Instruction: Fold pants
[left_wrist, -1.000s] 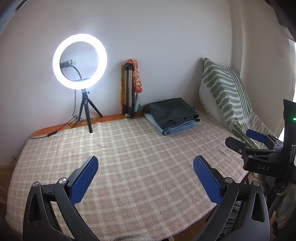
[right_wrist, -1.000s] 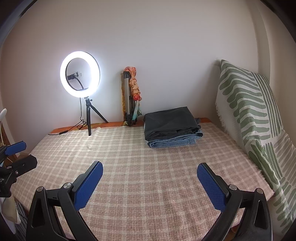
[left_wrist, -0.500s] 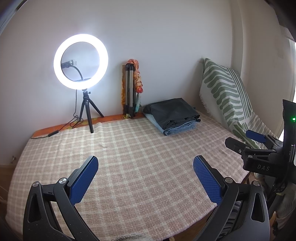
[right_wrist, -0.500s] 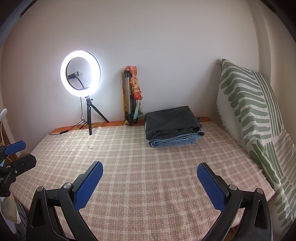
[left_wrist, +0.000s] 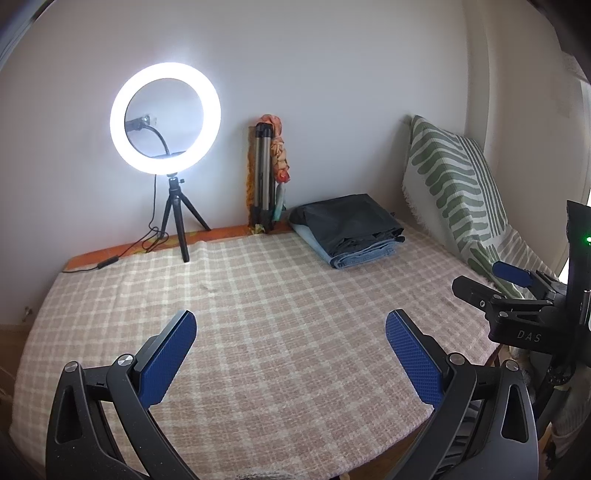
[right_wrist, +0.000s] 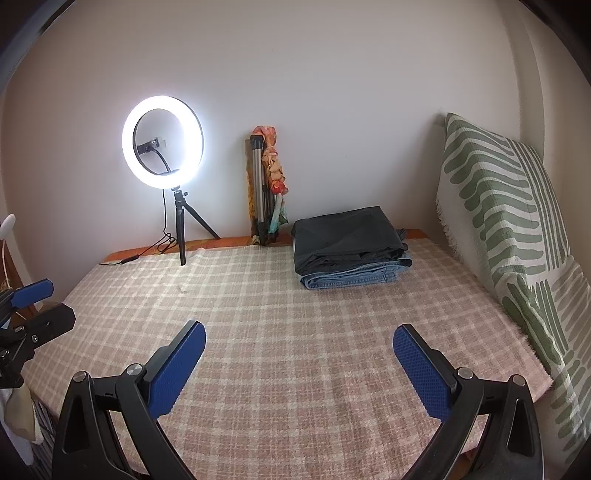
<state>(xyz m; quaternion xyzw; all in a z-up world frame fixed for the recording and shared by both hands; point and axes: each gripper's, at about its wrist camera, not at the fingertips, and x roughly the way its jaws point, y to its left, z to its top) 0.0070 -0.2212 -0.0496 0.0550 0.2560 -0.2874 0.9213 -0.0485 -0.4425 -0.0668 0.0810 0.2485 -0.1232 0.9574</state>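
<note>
Little has changed from a second ago: both views have drifted only slightly, the ring light (left_wrist: 165, 118) sitting a touch further toward 3 o'clock in the left wrist view, and nothing on the surface (left_wrist: 258, 314) has moved. The left claw (left_wrist: 290, 330) hangs spread wide and empty above the checked cloth (right_wrist: 295, 332), as before; the right claw (right_wrist: 299, 341) is likewise agape with nothing between its blue pads (right_wrist: 421, 373). The pants (right_wrist: 349, 242) lie folded in a stack at 1 o'clock near the wall, a dark pair on top of blue jeans (right_wrist: 351, 278); how many garments lie between cannot be made out. A folded tripod (left_wrist: 262, 177) leans at 12 o'clock, partly wrapped in orange fabric. The striped pillow (right_wrist: 506, 229) at 3 o'clock is cut off by the frame edge. In the left wrist view the right claw's body enters at 3 o'clock, only partly visible.
</note>
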